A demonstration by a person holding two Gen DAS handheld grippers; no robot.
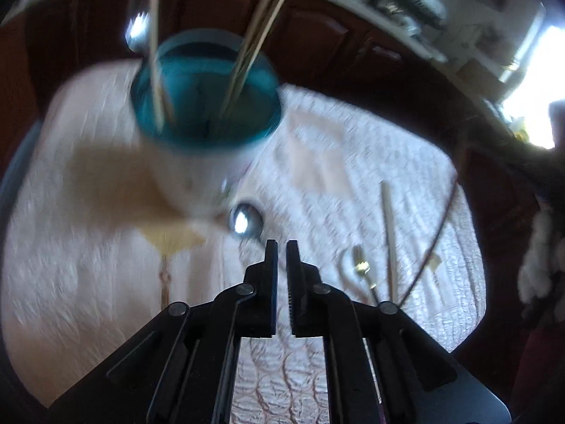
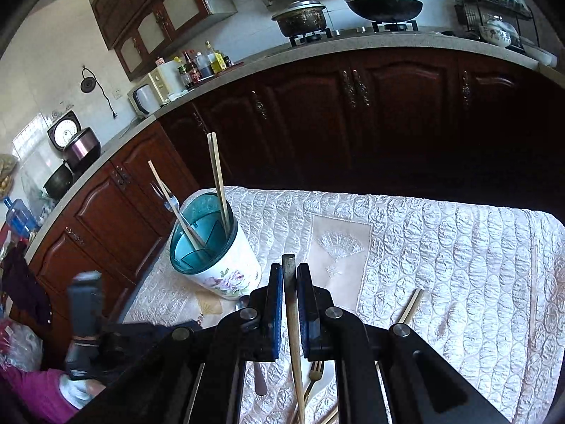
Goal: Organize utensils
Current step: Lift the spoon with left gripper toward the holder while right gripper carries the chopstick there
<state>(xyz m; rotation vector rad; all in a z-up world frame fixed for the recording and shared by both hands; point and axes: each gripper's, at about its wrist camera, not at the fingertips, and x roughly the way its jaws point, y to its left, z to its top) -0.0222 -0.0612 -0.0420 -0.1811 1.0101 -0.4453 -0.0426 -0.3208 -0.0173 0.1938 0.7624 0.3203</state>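
A white floral utensil holder with a teal divided insert [image 2: 212, 247] stands on the quilted tablecloth [image 2: 441, 247] at the left; chopsticks [image 2: 218, 176] and a fork lean in it. The holder also shows blurred in the left wrist view [image 1: 204, 106]. My right gripper [image 2: 289, 272] is shut on a chopstick [image 2: 293, 318], held above the table right of the holder. My left gripper [image 1: 281, 247] has its jaws nearly together with nothing between them, just behind a spoon [image 1: 245, 221] lying by the holder's base. A gold fork [image 2: 312, 374] and loose chopsticks [image 2: 409, 307] lie on the cloth.
Dark wooden cabinets [image 2: 353, 113] run behind the table under a counter with a pot, a wok and bottles. Another chopstick [image 1: 388, 233] and a gold fork [image 1: 360, 265] lie on the cloth right of my left gripper. A person's pink sleeve [image 2: 31, 388] is at the lower left.
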